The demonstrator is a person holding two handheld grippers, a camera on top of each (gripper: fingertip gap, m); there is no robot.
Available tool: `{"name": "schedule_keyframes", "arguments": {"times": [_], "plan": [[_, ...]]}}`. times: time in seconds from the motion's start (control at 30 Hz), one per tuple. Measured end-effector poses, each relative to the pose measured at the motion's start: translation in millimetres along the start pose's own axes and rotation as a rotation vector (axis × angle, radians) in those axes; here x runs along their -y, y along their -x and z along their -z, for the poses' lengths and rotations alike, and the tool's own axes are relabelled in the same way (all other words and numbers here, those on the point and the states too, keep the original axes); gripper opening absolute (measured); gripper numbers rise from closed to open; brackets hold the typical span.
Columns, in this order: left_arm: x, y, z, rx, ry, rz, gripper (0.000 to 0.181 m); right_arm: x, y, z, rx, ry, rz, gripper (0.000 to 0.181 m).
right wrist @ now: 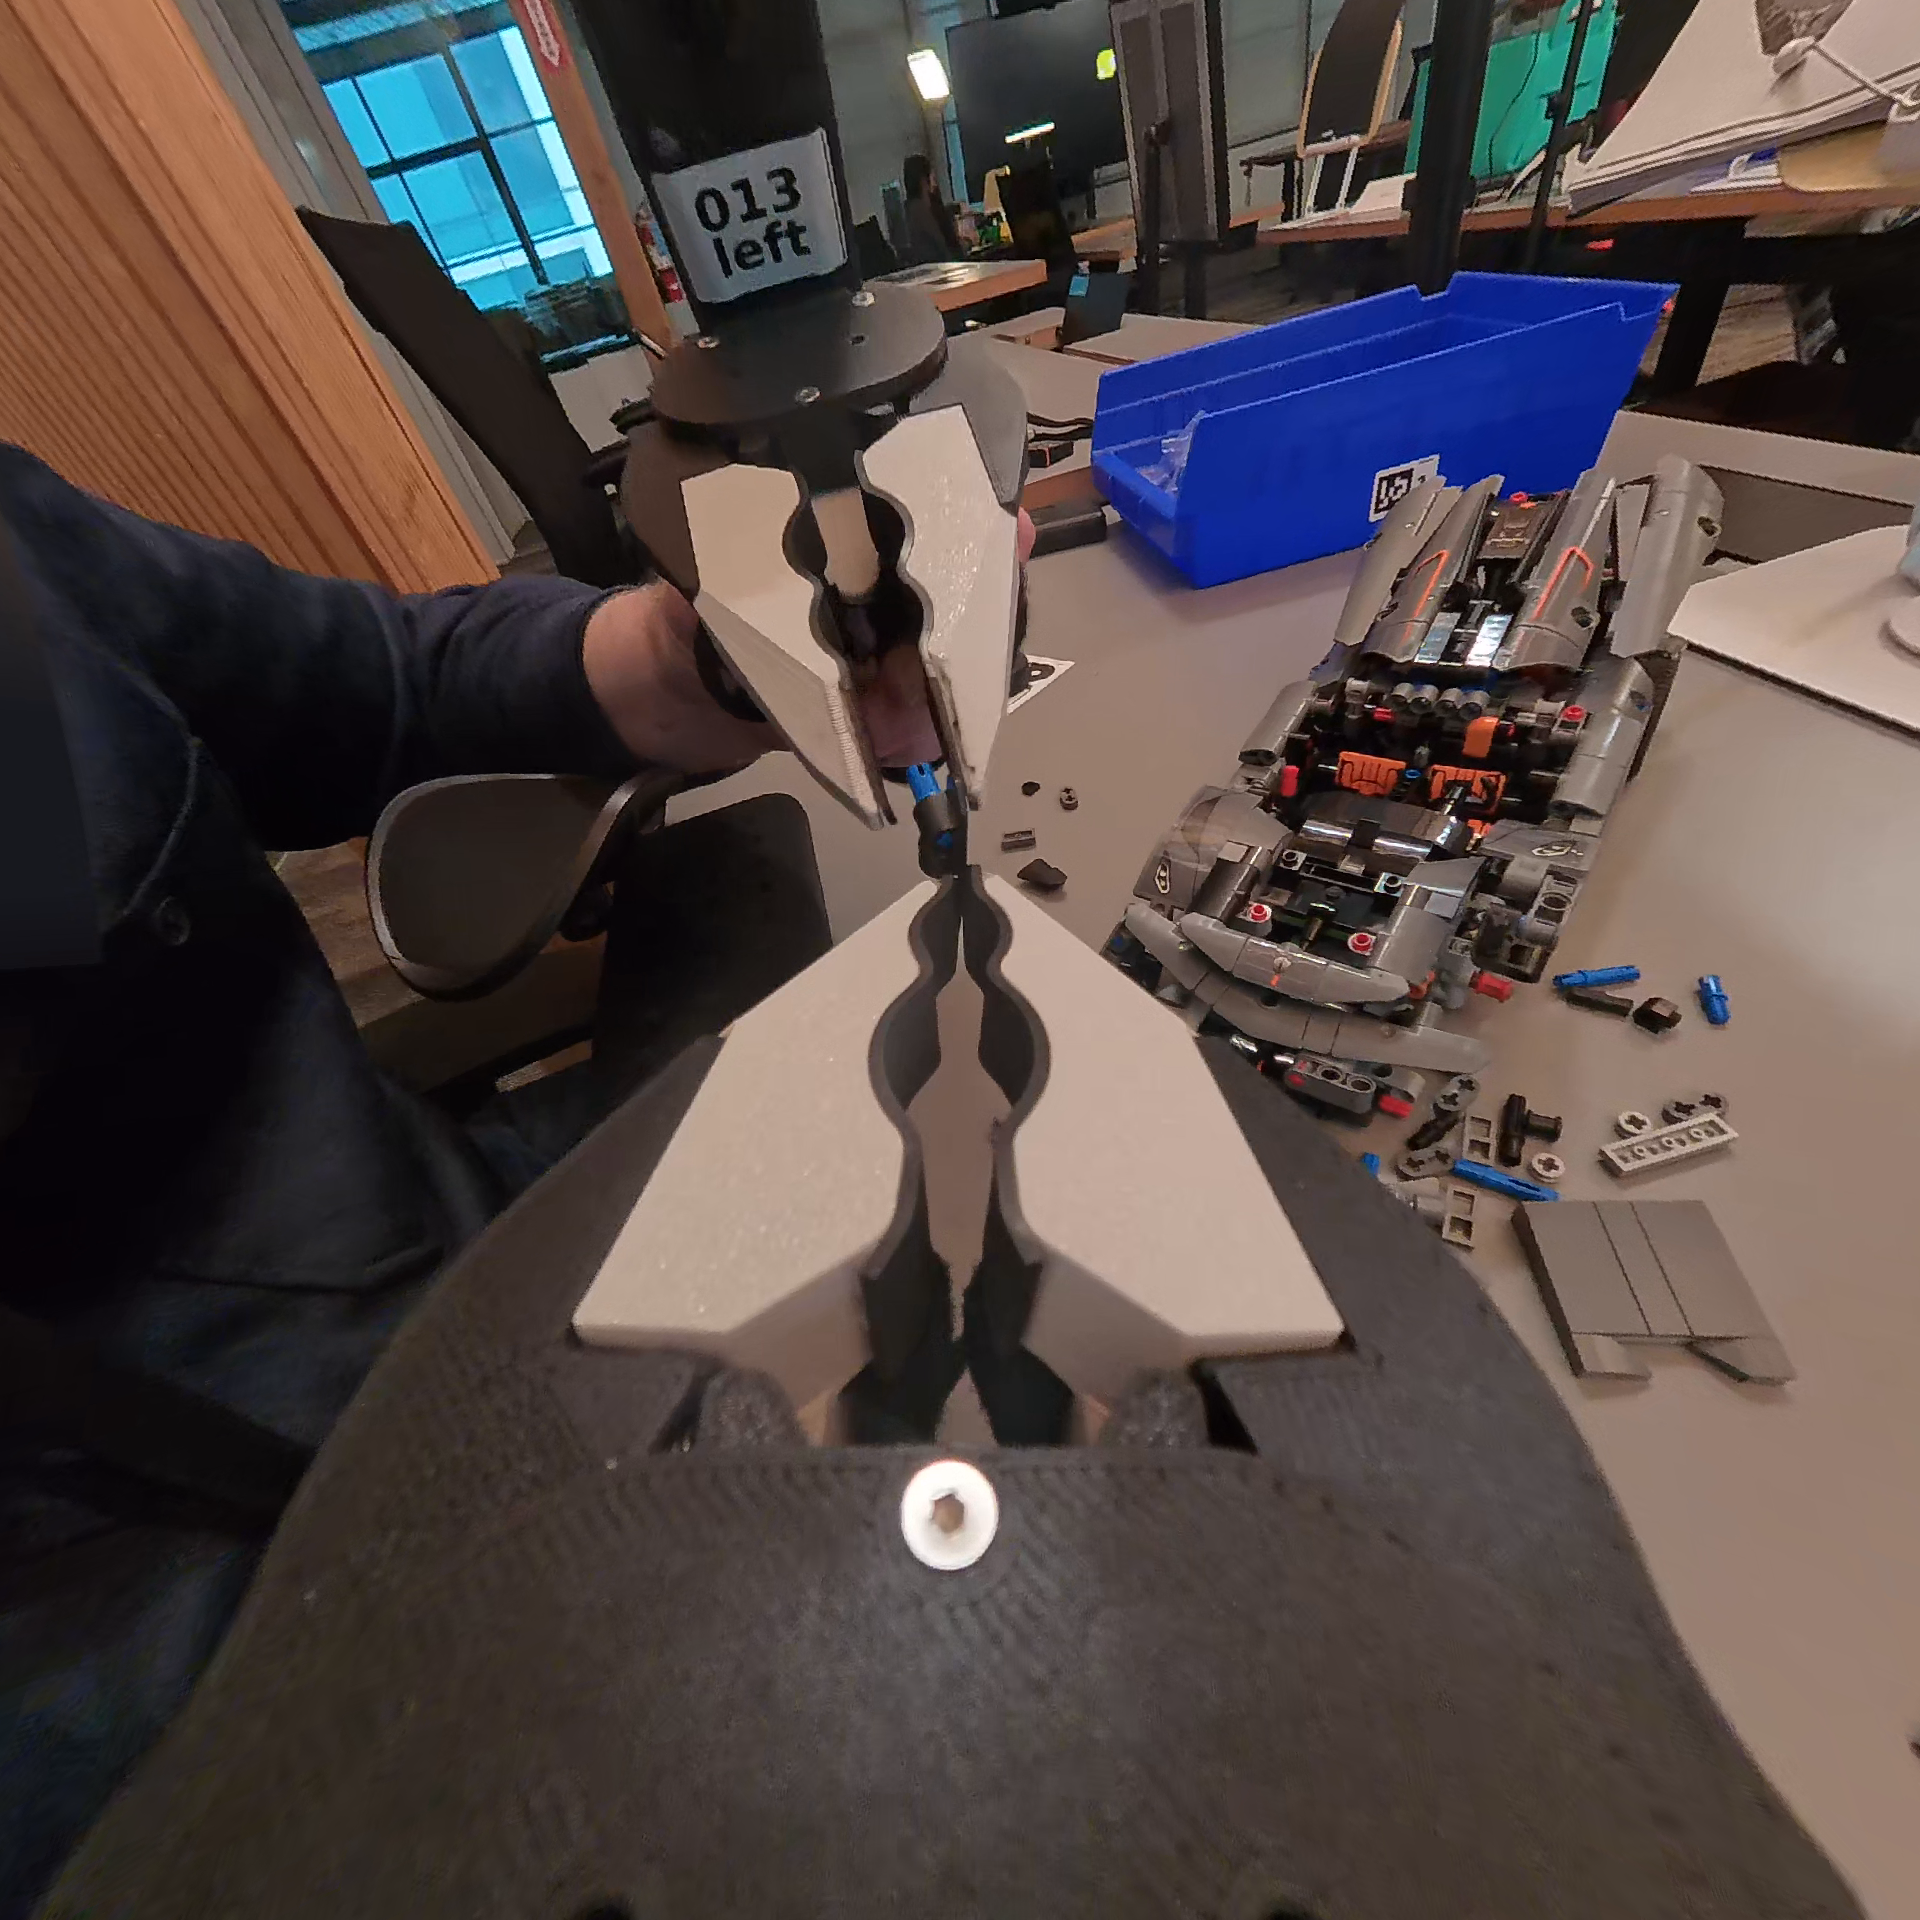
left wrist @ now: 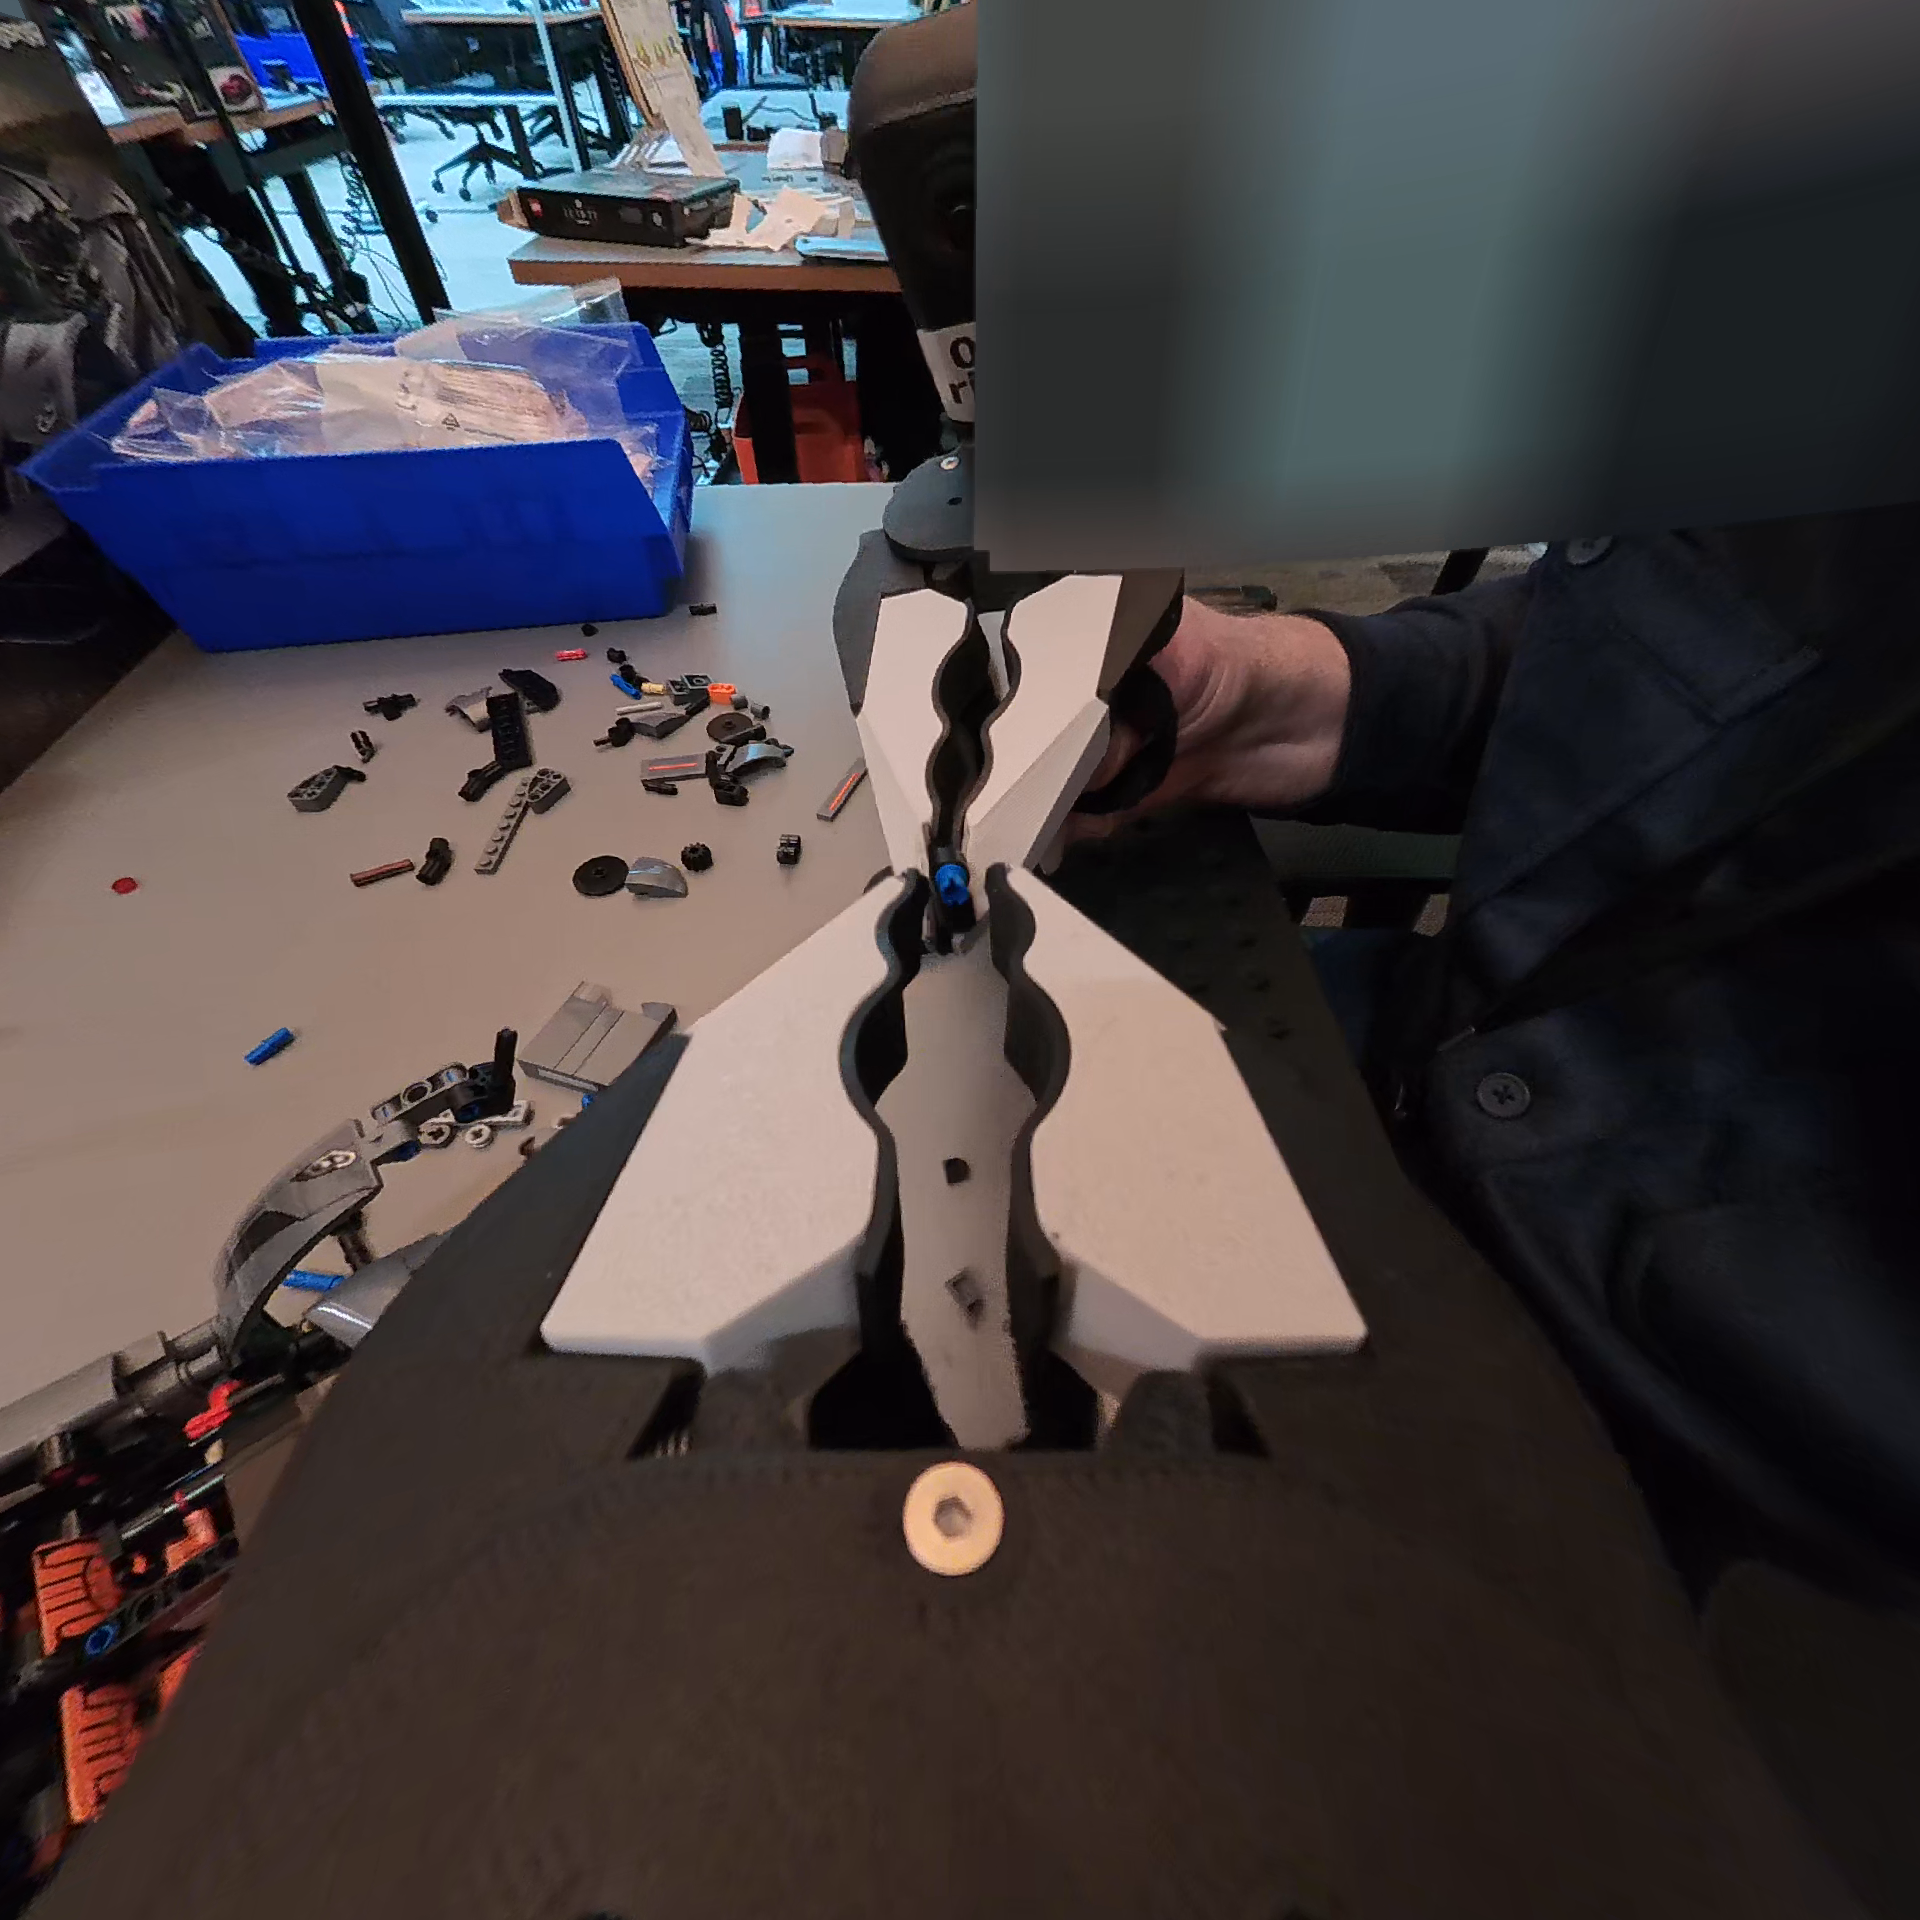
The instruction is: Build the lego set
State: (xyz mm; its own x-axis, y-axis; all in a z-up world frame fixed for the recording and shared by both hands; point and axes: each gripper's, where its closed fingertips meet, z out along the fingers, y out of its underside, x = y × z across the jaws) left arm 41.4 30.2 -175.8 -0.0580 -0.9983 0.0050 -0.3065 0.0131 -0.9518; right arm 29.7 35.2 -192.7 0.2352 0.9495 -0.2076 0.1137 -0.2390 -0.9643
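Grey table (right wrist: pixel 1195 675) carries, from left to right, both grippers and the half-built car (right wrist: pixel 1434 831). Left gripper (right wrist: pixel 928 800) and right gripper (right wrist: pixel 961 894), jaws narrow, pinch one small blue-black pin piece (right wrist: pixel 935 821) above the table edge; it may slip and fall if either loosens.

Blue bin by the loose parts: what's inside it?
The blue bin holds crumpled clear plastic bags with a printed white sheet among them. Anything beneath the bags is covered, so I cannot tell.
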Motion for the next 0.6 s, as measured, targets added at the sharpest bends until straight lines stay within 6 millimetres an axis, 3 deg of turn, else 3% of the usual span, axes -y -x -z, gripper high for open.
{"name": "schedule_keyframes", "arguments": {"times": [0.6], "plan": [[3.7,-0.2,1.0,0.045,0.006,-0.069,0.001,6.3,2.6,1.9,0.018,-0.023,-0.013,0.000]]}}
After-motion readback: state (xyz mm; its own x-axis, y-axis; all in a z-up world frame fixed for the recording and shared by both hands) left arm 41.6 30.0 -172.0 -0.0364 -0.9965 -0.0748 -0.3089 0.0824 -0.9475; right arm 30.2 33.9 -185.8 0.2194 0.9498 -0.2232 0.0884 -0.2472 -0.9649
